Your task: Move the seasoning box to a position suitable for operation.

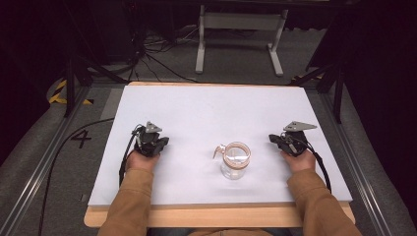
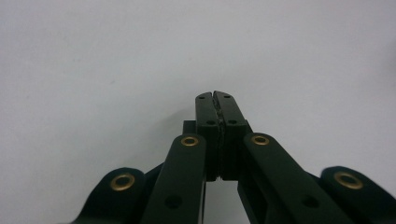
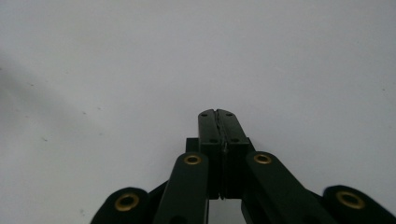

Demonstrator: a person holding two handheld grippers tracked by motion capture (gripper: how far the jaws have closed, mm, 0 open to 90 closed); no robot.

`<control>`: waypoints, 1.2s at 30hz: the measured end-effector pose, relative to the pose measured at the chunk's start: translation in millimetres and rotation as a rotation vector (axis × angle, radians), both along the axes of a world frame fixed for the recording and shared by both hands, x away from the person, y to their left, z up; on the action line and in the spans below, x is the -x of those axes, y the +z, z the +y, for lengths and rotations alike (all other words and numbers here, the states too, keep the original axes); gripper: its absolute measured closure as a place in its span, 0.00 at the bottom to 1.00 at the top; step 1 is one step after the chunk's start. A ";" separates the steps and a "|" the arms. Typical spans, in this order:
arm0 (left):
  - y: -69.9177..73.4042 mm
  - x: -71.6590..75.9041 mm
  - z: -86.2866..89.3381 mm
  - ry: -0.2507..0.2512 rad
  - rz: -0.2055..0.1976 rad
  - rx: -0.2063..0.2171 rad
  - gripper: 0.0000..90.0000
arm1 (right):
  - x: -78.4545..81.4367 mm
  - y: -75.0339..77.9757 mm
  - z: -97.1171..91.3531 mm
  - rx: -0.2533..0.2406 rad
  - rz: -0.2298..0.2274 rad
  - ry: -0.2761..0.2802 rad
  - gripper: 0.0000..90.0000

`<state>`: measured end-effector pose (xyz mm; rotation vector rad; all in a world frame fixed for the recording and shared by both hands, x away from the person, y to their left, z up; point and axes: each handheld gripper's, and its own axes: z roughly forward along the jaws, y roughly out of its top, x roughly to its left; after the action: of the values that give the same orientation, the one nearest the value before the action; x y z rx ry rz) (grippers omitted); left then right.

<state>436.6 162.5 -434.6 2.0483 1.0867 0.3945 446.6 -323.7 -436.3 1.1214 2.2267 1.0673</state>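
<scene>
We are looking down on a white mat (image 1: 211,113) covering a wooden table (image 1: 98,216). A clear glass jar (image 1: 235,161) with a wire clasp at its rim is standing upright near the mat's front edge, at about six o'clock from the mat's centre. The left gripper (image 1: 150,141) is resting on the mat at nine o'clock from the jar, well apart from it; the right gripper (image 1: 291,142) is sitting at three o'clock. In the two gripper views we are seeing each tool's jaws pressed fully together, holding nothing, over bare white mat.
</scene>
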 end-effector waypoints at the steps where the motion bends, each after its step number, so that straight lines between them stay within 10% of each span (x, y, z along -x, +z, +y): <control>1: 8.6 2.5 -2.7 -0.019 -0.008 0.002 1.00 | -0.4 0.0 -1.2 -0.001 0.000 0.005 1.00; 10: 31.3 12.4 -14.5 -0.102 -0.060 0.023 1.00 | 1.9 0.1 1.3 -0.001 -0.001 0.028 1.00; 36: 61.9 41.2 -84.8 -0.497 0.017 -0.111 1.00 | 4.4 2.1 0.7 -0.020 -0.019 0.046 1.00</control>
<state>395.4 77.7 -372.7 2.3309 0.5402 0.1850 442.2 -323.0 -434.3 1.0683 2.2418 1.1171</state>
